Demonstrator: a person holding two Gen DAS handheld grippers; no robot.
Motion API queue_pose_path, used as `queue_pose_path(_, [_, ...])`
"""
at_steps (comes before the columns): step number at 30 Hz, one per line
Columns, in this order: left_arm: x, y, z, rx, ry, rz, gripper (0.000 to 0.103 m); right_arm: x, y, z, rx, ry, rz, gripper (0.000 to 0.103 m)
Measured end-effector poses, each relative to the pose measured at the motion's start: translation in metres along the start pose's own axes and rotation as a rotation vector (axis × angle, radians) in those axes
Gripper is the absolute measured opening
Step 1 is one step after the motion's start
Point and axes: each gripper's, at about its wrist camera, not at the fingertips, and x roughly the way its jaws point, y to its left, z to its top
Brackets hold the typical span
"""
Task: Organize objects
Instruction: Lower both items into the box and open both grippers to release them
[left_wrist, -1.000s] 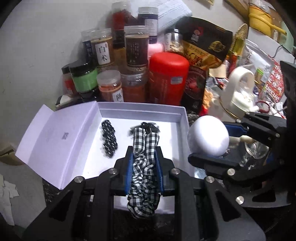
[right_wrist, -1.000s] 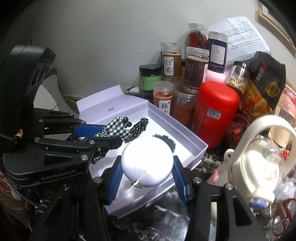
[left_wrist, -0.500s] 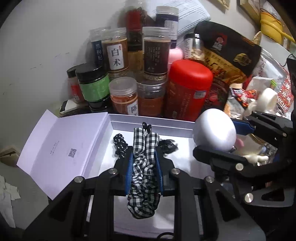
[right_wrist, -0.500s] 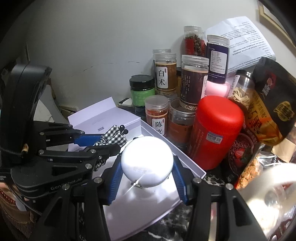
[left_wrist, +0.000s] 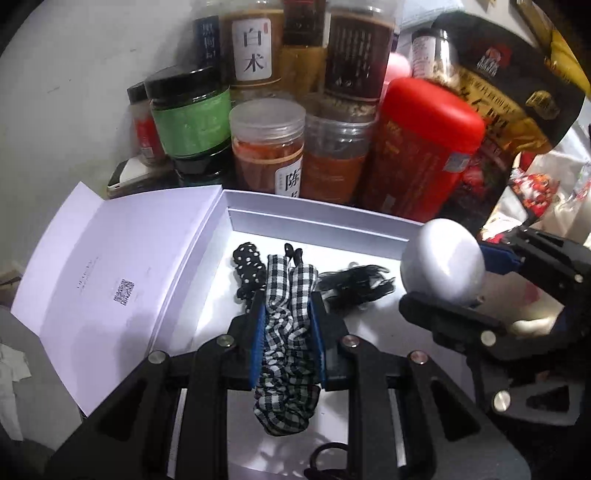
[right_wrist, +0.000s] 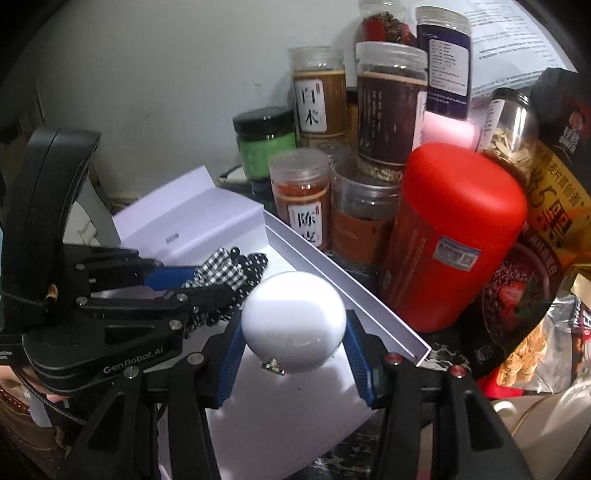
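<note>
Between the blue pads of the left claw (left_wrist: 286, 325) sits a checked scrunchie (left_wrist: 286, 354), and the claw is closed on it. The scrunchie hangs over the white floor of an open box (left_wrist: 317, 221). Just ahead of this claw, inside the box, lie a dotted hair tie (left_wrist: 247, 266) on the left and a black hair tie (left_wrist: 354, 282) on the right; the dotted one touches the scrunchie, as far as I can see. The box lid (left_wrist: 110, 280) is folded out to the left of the claw.

To the right of the left claw is the right claw (right_wrist: 293, 354), which grips a white ball (right_wrist: 293, 321) between its pads. The ball has a small metal piece at the bottom. It is held above the box, near the right wall (right_wrist: 351, 295) of the box.

Beyond the box, close to its far wall, stand two jars with orange content (left_wrist: 267, 147) (left_wrist: 338, 155) and a red canister (left_wrist: 421, 147) to the right of them. A jar with green label (left_wrist: 186, 118) stands to the left. Behind these, taller jars (left_wrist: 255, 44) are packed against the wall. To the far right lean snack bags (right_wrist: 554, 184).
</note>
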Motion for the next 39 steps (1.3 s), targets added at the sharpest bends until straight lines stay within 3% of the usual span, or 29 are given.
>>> queue_pose_path(10, [0.011, 0.011, -0.002, -0.034, 0.033, -0.048, 0.021, 0.019, 0.008, -0.007, -0.026, 0.053, 0.036, 0.053])
queue_pose_path(22, [0.035, 0.015, -0.007, -0.042, 0.092, -0.046, 0.021, 0.033, 0.005, -0.017, -0.005, 0.119, 0.06, 0.053])
queue_pose_path(39, [0.039, 0.011, -0.008, -0.027, 0.101, -0.049, 0.024, 0.043, -0.005, -0.024, 0.017, 0.155, 0.045, 0.053])
